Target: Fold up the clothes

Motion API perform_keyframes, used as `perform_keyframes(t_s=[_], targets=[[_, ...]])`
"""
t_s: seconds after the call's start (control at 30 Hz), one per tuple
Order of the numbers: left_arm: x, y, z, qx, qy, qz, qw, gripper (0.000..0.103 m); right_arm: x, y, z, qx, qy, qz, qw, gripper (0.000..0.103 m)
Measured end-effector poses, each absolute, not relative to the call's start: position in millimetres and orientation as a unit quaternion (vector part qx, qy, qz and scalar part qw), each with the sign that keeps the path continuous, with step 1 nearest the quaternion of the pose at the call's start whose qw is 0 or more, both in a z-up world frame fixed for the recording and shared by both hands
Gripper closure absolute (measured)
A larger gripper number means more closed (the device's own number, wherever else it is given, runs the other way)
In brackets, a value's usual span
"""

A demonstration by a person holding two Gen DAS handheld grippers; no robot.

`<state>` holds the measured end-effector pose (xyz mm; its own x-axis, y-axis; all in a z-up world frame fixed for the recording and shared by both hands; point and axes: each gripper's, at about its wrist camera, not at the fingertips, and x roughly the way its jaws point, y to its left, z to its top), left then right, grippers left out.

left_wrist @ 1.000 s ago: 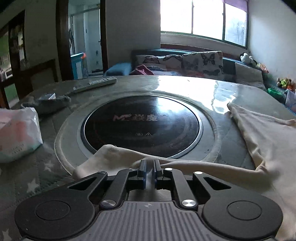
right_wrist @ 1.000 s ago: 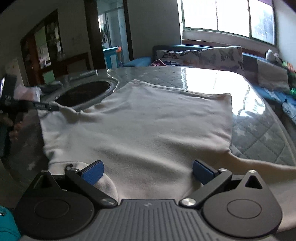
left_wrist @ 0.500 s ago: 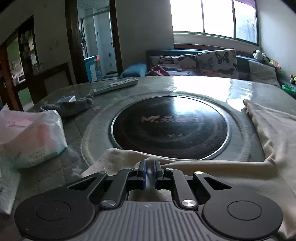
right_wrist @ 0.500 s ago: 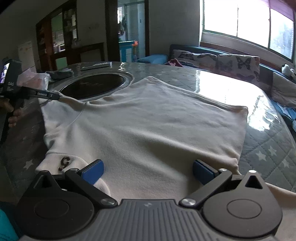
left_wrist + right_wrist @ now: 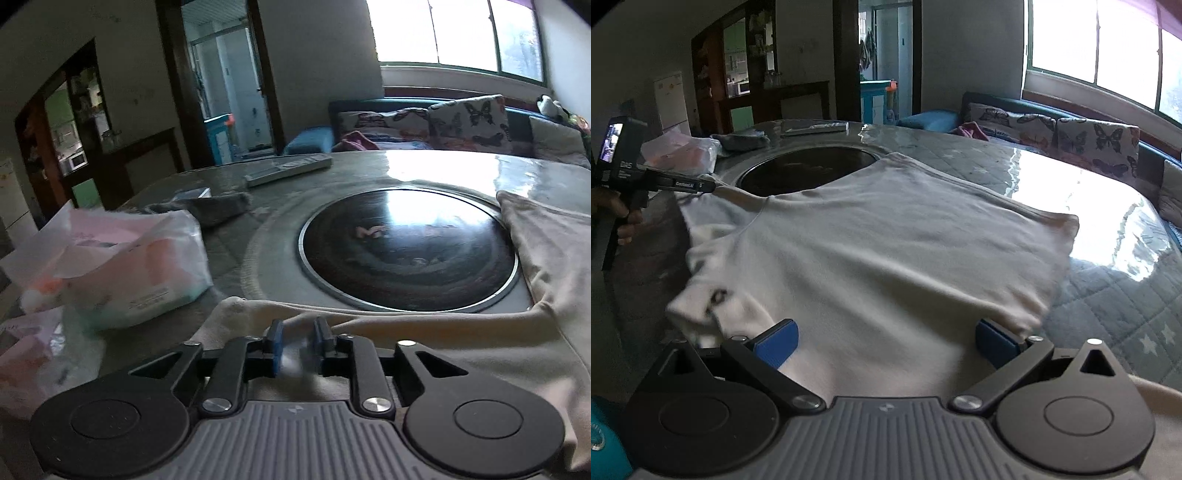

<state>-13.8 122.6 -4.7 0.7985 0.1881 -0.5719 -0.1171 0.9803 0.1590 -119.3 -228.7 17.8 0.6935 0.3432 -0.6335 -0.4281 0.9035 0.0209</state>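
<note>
A cream long-sleeved shirt (image 5: pixel 886 240) lies spread flat on the table, one sleeve stretched along the near rim of the cooktop (image 5: pixel 424 325). My left gripper (image 5: pixel 298 341) sits at that sleeve's end. Its jaws are opening, a narrow gap shows between the blue pads, and the cloth lies loose in it. In the right wrist view the left gripper (image 5: pixel 701 186) shows side-on at the far left, held by a hand (image 5: pixel 624 218). My right gripper (image 5: pixel 886 341) hovers open over the shirt's near edge, its pads wide apart and gripping nothing.
A round black induction cooktop (image 5: pixel 406 251) is set into the table. Left of it lie a plastic-wrapped tissue pack (image 5: pixel 122 266), a grey cloth (image 5: pixel 218 206) and a remote (image 5: pixel 288 170). A quilted star cover (image 5: pixel 1108 295) shows at the right. A sofa with butterfly cushions (image 5: pixel 461 122) stands behind.
The left gripper's pads, pinched on the sleeve end before, have parted. The left hand has slid leftward, so the cooktop now sits further right. The right gripper's view has swung right.
</note>
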Motion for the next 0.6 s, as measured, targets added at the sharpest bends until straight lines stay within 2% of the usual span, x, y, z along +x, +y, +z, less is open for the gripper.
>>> perform_keyframes(t_s=[0.07,0.43,0.6], targets=[[-13,129,-4,0.042,0.31,0.084,0.946,0.071,-129,-234,20,-0.057,0.327,0.207,0.92,0.0],[-22,120,16,0.028,0.299,0.057,0.952,0.073,-167,-310,32,0.019,0.33,0.105,0.938,0.0],[-36,88,47,0.021,0.262,-0.013,0.965,0.065,-171,-343,41,0.024,0.319,0.024,0.947,0.0]])
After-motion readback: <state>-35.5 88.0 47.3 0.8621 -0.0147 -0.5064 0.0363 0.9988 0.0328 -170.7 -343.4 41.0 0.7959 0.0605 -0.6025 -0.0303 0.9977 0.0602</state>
